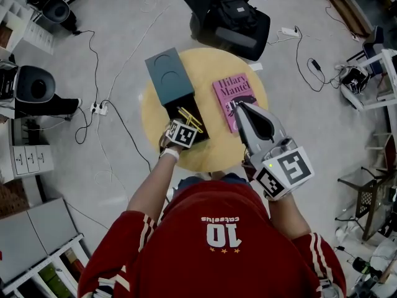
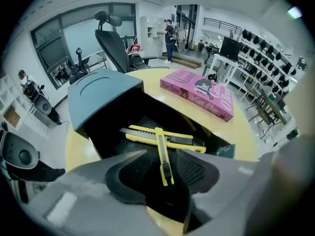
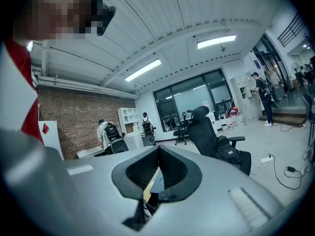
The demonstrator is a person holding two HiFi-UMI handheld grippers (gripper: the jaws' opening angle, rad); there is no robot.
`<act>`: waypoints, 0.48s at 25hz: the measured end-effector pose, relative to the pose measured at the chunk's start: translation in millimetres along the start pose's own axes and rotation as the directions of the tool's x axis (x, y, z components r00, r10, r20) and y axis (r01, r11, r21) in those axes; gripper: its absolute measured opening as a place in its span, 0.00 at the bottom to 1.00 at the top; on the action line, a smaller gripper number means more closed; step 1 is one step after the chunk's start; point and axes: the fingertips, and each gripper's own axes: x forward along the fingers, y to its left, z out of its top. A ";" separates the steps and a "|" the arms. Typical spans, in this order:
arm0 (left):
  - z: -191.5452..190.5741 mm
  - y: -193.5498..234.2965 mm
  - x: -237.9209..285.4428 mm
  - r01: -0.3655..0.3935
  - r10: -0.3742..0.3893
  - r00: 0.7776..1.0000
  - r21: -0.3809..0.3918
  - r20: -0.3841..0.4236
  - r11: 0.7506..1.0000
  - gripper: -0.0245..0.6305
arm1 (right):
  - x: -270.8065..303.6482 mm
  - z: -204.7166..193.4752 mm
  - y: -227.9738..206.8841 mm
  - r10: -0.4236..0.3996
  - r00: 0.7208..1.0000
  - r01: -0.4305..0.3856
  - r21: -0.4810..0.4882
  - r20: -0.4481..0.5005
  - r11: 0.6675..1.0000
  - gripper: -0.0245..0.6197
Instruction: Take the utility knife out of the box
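Observation:
A teal box (image 1: 167,76) lies open on the round yellow table (image 1: 217,151), its black inside facing me. Two yellow utility knives lie crossed in it: a thick one (image 2: 147,136) across, a slim one (image 2: 165,163) over it, pointing toward me. My left gripper (image 1: 185,124) reaches down into the box. In the left gripper view its jaws (image 2: 161,152) stand open on either side of the slim knife, pads apart from it. My right gripper (image 1: 240,107) hovers shut by the near edge of a pink book (image 1: 231,92), holding nothing; its jaws (image 3: 158,149) point level across the room.
The pink book (image 2: 199,90) lies right of the box (image 2: 98,90) on the table. A black office chair (image 1: 232,14) stands beyond the table. Cables and a power strip (image 1: 97,108) run over the floor at left, beside a black device (image 1: 37,89).

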 end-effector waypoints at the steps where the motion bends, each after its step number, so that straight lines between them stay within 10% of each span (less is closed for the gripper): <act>1: -0.9 0.9 1.3 -0.016 0.016 1.000 0.009 -0.012 1.000 0.32 | 0.0 -0.1 -0.5 -0.001 1.000 0.001 0.001 0.000 1.000 0.02; 12: -2.8 12.5 2.3 -0.126 0.128 0.991 0.080 -0.027 0.989 0.13 | -4.4 1.7 -8.0 -0.031 1.000 0.031 0.016 0.004 0.999 0.02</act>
